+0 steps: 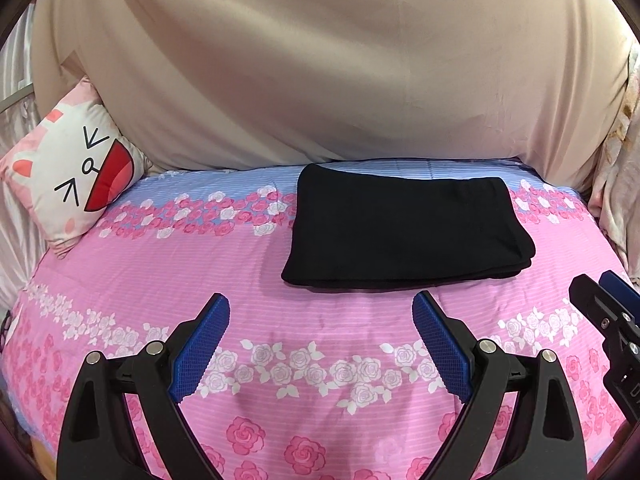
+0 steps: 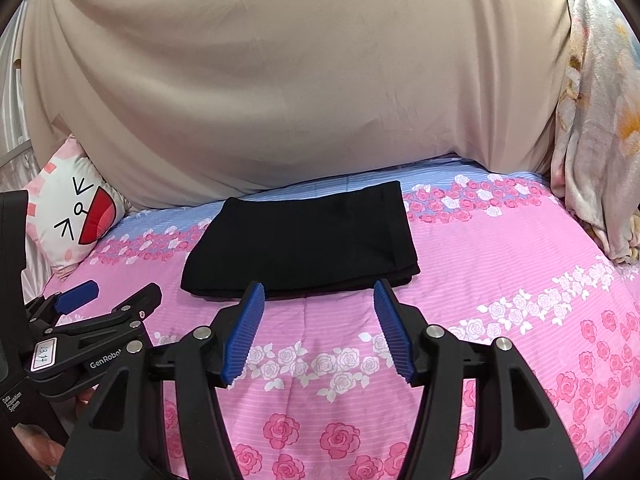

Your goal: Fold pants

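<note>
Since the black, soft-knit pants (image 1: 404, 228) are seen as a compact, layered rectangle with stacked edges showing along the near side, the folding is judged to be essentially done; at most a squaring of the slightly offset layers at the near right corner may be left. The bundle is laid flat toward the far middle of the bed, on a pink cotton bedspread printed with roses and fine stripes (image 1: 320, 380), whose far band is pale blue. Behind it a smooth beige draped cloth (image 1: 320, 60) is hung, a square white-and-pink cartoon-face cushion (image 1: 76, 184) is propped at the left, and a pale floral blanket (image 2: 596, 120) is draped at the right. The left gripper (image 1: 320, 308) and the right gripper (image 2: 319, 294), both black plastic with ribbed blue pads, are held spread apart and empty, near the bundle's near edge without touching it.
</note>
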The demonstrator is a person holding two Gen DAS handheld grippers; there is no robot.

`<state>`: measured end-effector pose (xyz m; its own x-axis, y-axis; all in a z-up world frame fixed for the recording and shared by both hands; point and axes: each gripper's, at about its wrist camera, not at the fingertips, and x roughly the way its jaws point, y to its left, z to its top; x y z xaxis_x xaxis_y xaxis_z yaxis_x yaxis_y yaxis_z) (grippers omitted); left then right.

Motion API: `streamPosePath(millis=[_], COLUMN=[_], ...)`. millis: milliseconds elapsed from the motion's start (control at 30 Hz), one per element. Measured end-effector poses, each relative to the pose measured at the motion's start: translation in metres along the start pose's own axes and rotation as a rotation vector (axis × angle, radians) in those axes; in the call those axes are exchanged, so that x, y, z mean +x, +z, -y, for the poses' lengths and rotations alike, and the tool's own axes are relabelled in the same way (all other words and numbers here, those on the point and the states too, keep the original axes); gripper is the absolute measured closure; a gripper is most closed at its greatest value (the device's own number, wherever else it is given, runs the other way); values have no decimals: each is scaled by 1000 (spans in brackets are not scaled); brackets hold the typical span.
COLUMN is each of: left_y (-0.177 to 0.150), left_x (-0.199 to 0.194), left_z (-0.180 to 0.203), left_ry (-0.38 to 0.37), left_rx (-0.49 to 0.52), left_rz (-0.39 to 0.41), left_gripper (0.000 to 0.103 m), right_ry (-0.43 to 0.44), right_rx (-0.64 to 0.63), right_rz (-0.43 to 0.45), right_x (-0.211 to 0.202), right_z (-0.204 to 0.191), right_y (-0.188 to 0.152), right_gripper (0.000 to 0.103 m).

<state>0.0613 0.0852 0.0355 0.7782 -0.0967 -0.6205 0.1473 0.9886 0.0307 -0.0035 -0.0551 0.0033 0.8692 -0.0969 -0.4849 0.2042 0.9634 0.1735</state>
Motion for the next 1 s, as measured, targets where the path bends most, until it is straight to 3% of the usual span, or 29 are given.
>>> streamPosePath(millis=[1000], left_y=[-1], left_x=[4], left_z=[2], left_ry=[-9], left_rx=[23], left_rz=[-12], left_gripper=[12], right_ry=[-6], right_rx=[9], right_rz=[-10], right_x=[5], right_z=[1], right_y=[-4], right_gripper=[47])
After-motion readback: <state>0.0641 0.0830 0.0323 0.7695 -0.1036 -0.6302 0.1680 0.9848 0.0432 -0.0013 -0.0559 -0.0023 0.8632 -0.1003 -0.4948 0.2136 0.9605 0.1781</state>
